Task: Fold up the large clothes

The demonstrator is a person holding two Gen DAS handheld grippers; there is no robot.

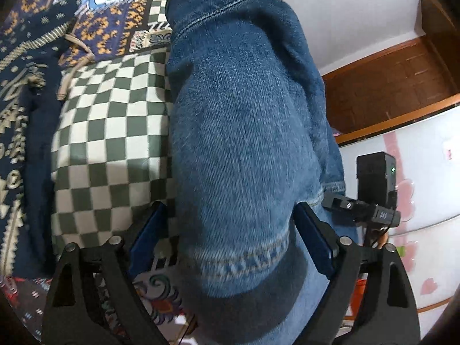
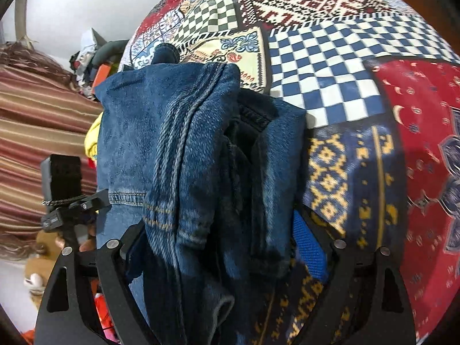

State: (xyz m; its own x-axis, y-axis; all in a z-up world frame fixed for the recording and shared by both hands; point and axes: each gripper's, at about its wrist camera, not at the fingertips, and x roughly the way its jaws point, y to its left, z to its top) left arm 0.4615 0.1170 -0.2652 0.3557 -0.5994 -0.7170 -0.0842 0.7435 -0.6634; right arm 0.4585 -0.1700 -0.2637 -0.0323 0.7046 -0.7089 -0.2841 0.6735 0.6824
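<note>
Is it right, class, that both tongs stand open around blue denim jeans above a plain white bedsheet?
One detail is wrong: the cover is not plain white. Both wrist views show a patchwork bedspread of checkered and patterned panels under the denim jeans. The rest holds: the left tongs and right tongs stand open, with the jeans between their fingers.

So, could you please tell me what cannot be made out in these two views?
- Left wrist: the jeans fill the left gripper; whether its pads touch denim is unclear.
- Right wrist: bunched denim hides the right gripper's left pad.
- Both: the garment's full shape is cut off.
</note>
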